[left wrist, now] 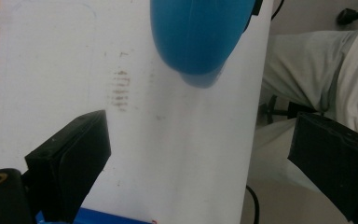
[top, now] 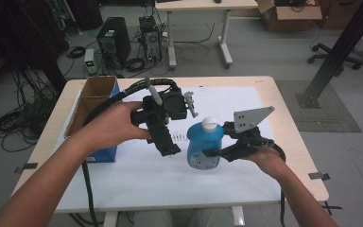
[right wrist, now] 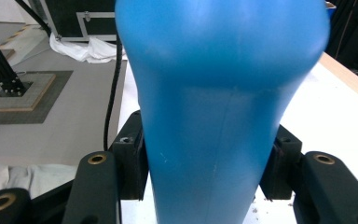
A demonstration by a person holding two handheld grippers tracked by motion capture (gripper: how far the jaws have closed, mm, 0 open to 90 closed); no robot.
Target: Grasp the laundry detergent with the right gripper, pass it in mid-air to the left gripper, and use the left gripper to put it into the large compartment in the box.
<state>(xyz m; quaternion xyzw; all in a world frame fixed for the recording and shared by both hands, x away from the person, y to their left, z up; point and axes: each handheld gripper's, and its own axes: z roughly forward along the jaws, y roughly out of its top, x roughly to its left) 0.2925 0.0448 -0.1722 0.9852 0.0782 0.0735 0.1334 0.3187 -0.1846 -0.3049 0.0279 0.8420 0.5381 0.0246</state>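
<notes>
A blue plastic bottle [top: 204, 146] with a white cap stands upright near the middle of the white sheet [top: 137, 179]. My right gripper [top: 210, 152] comes in from the right and is shut on the bottle's lower body. In the right gripper view the bottle [right wrist: 223, 93] sits squeezed between the two black pads [right wrist: 133, 163]. Whether its base touches the sheet I cannot tell. My left gripper [top: 170, 142] hovers just left of the bottle, held in the left hand. Its jaws stand wide apart with nothing between them [left wrist: 205, 163], and the bottle [left wrist: 200, 37] lies beyond them.
An open cardboard box [top: 94, 109] with a blue side stands at the table's left edge. Faint brown marks [left wrist: 120, 88] dot the sheet by the bottle. The person's trousers [left wrist: 317, 79] are past the table's near edge. Computers and cables lie on the floor behind.
</notes>
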